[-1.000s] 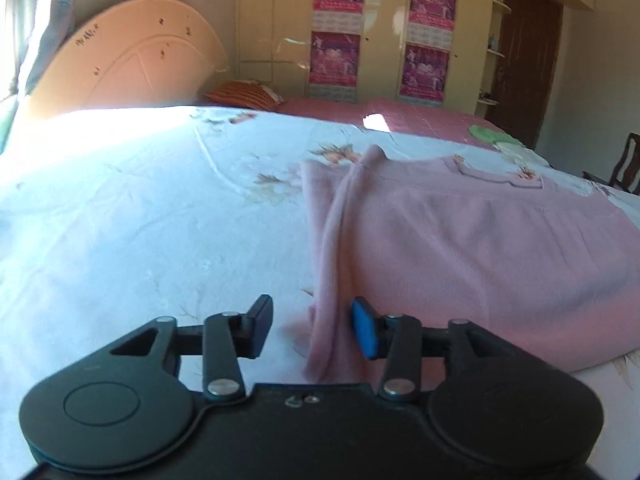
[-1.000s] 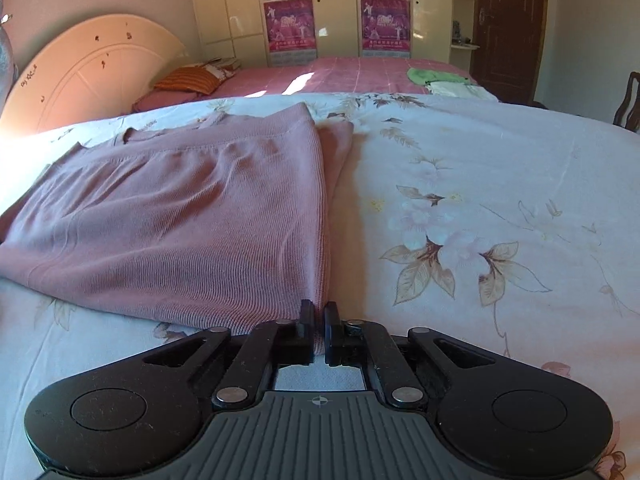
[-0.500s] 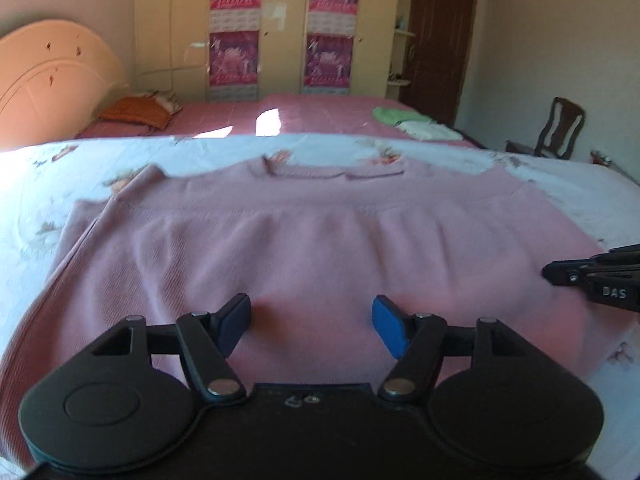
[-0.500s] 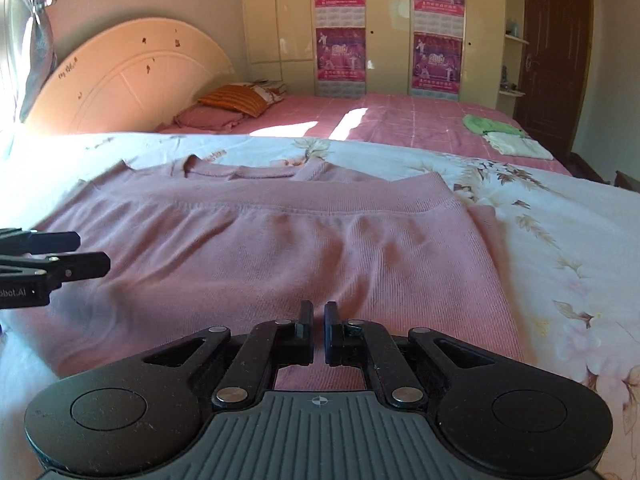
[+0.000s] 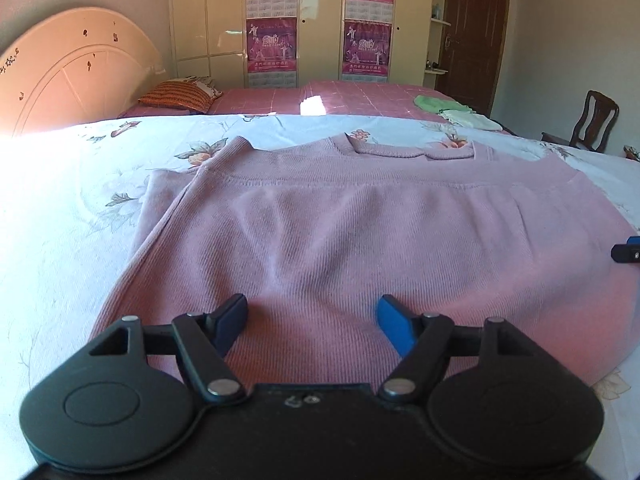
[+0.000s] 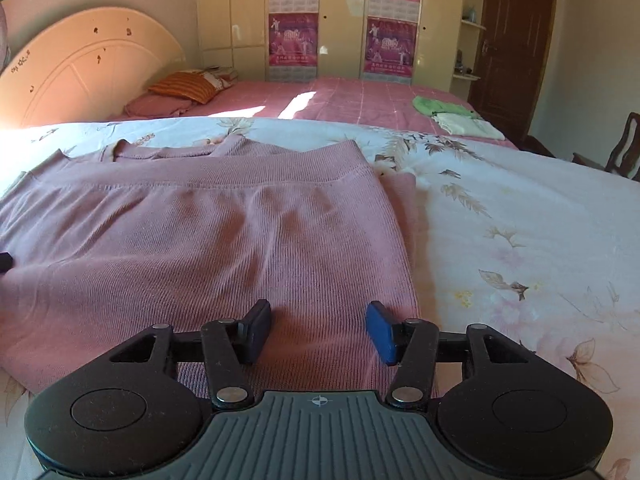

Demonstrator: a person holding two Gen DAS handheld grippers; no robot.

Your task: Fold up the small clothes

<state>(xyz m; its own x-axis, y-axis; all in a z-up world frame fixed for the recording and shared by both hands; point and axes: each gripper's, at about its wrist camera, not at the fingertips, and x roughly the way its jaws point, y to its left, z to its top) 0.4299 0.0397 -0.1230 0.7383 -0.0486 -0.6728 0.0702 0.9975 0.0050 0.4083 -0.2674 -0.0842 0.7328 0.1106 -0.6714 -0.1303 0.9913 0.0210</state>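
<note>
A pink knit sweater (image 5: 360, 232) lies flat on the floral bedsheet (image 5: 72, 208), collar at the far side and both sleeves folded in. My left gripper (image 5: 312, 318) is open and empty, over the sweater's near hem towards its left side. My right gripper (image 6: 318, 328) is open and empty, over the near hem by the sweater (image 6: 224, 240) right edge. The tip of the right gripper shows at the right edge of the left wrist view (image 5: 626, 252).
A second bed with a pink cover (image 6: 360, 100) lies beyond, with an orange pillow (image 6: 184, 86) and folded green and white clothes (image 6: 452, 114). A curved headboard (image 5: 76, 72) stands at the left, wardrobes (image 5: 316, 20) behind, a wooden chair (image 5: 592, 120) at the right.
My right gripper has opened; it was shut at the hem. Both grippers have swung from the sweater's side edges to face its near hem. The left stays open.
</note>
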